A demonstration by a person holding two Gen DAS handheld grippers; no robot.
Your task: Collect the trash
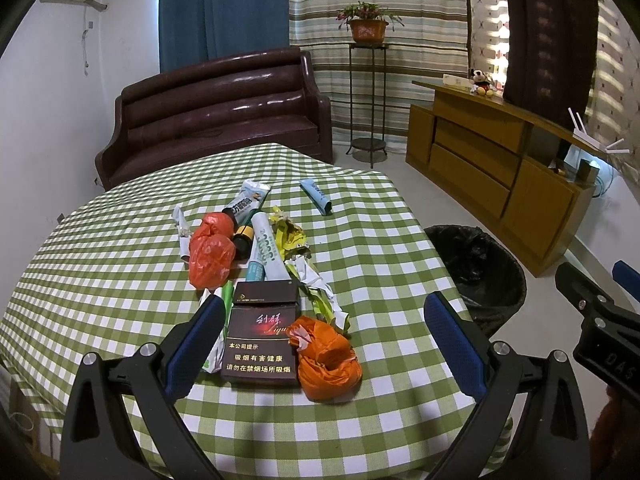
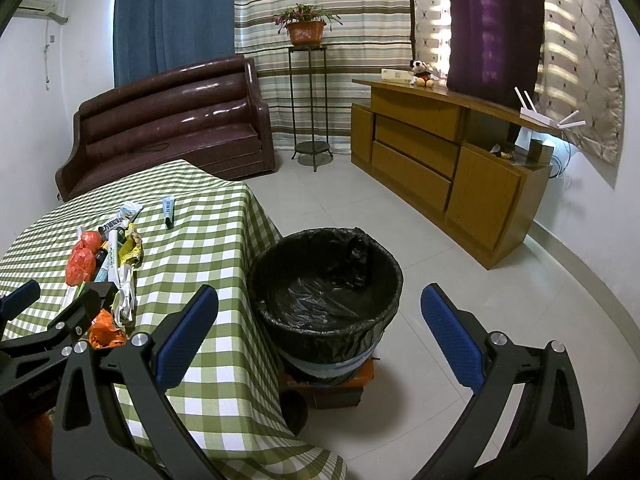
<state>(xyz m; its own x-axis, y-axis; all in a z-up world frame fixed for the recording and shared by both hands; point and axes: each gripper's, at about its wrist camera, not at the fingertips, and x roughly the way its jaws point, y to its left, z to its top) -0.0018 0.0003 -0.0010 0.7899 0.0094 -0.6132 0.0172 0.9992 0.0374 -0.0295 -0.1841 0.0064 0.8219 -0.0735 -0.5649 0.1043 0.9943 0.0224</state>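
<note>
A pile of trash lies on the green-checked table (image 1: 100,264): a dark cigarette pack (image 1: 262,336), an orange crumpled bag (image 1: 328,356), a red bag (image 1: 210,254), tubes (image 1: 262,246), crumpled wrappers (image 1: 316,284) and a lone blue tube (image 1: 316,196). My left gripper (image 1: 324,344) is open, its fingers either side of the pack and the orange bag. A bin with a black liner (image 2: 326,280) stands on the floor by the table's right edge. My right gripper (image 2: 320,336) is open and empty, held in front of the bin. The pile also shows in the right wrist view (image 2: 106,264).
A brown sofa (image 1: 216,112) stands behind the table. A wooden cabinet (image 2: 448,160) runs along the right wall. A plant stand (image 2: 308,92) is by the striped curtain. Tiled floor (image 2: 460,292) lies around the bin.
</note>
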